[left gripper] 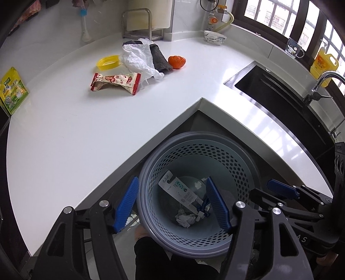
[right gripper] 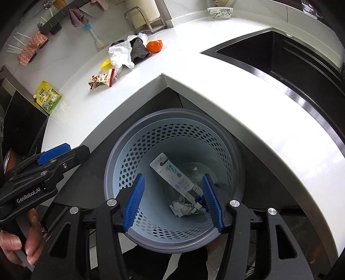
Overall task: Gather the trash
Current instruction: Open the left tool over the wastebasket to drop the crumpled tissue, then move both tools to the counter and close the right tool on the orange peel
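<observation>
A grey-blue perforated trash basket (left gripper: 235,157) (right gripper: 120,163) stands on the floor in the counter's inner corner. Inside lie a white "LOVE" package card (left gripper: 181,191) (right gripper: 174,174) and a crumpled paper ball (left gripper: 185,218) (right gripper: 182,207). My left gripper (left gripper: 172,206) is open and empty above the basket's near rim. My right gripper (right gripper: 173,202) is open and empty over the basket mouth. On the counter lie a red-white snack wrapper (left gripper: 116,83) (right gripper: 102,78), a white plastic bag (left gripper: 138,59) (right gripper: 120,53), a yellow lid (left gripper: 107,62) (right gripper: 106,64), a grey cloth (left gripper: 159,58) (right gripper: 138,50) and an orange peel (left gripper: 176,61) (right gripper: 154,46).
A yellow-green packet (left gripper: 13,92) (right gripper: 48,97) sits at the counter's left edge. A black sink (left gripper: 280,94) (right gripper: 280,53) with a tap (left gripper: 323,81) lies to the right. A bowl (left gripper: 214,37) (right gripper: 219,9), a metal rack (left gripper: 140,23), an oil bottle (left gripper: 323,62) and a mug (left gripper: 294,48) stand at the back.
</observation>
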A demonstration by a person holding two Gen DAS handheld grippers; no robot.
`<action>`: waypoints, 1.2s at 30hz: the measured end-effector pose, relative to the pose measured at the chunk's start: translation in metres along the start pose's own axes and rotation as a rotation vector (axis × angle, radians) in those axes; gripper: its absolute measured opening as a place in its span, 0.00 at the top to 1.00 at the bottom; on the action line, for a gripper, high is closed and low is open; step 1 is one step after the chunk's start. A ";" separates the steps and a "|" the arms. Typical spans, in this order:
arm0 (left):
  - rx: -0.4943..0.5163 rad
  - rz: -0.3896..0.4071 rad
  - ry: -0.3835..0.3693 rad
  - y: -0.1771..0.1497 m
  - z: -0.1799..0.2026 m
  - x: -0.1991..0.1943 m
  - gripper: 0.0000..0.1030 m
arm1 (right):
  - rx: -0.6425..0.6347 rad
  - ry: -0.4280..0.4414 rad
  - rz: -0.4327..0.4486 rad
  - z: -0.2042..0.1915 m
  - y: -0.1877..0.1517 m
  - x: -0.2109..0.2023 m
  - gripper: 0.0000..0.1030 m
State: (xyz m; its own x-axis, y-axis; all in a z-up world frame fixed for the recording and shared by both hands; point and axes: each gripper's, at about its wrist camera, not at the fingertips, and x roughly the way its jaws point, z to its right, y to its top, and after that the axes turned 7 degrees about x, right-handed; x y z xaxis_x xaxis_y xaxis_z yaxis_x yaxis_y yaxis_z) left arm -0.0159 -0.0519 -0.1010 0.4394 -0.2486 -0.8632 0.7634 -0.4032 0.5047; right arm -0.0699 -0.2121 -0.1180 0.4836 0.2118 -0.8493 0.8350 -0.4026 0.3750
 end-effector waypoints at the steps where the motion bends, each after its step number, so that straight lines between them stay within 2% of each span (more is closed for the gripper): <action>1: -0.008 0.006 0.006 0.001 -0.001 -0.003 0.38 | -0.005 0.007 0.005 -0.001 0.001 -0.002 0.47; 4: -0.032 0.027 0.024 0.005 -0.004 -0.014 0.37 | -0.021 0.024 0.019 -0.004 0.004 -0.010 0.47; 12: -0.109 0.101 0.097 0.012 -0.018 -0.043 0.24 | -0.071 0.054 0.076 -0.011 0.020 -0.028 0.41; 20: -0.202 0.156 0.182 0.026 -0.034 -0.060 0.19 | -0.145 0.053 0.108 -0.021 0.047 -0.026 0.40; 26: -0.284 0.237 0.283 0.047 -0.057 -0.067 0.12 | -0.205 0.051 0.152 -0.033 0.085 -0.017 0.37; 32: -0.367 0.297 0.334 0.076 -0.083 -0.053 0.09 | -0.254 0.051 0.210 -0.045 0.138 0.000 0.35; 36: -0.437 0.287 0.335 0.092 -0.098 -0.025 0.09 | -0.283 0.036 0.225 -0.049 0.173 0.024 0.34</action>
State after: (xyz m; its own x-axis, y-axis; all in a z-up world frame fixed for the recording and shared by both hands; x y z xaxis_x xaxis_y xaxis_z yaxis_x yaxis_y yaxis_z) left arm 0.0894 0.0038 -0.0341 0.7263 0.0247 -0.6870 0.6852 0.0540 0.7263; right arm 0.0986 -0.2328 -0.0551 0.6683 0.1794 -0.7219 0.7437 -0.1808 0.6435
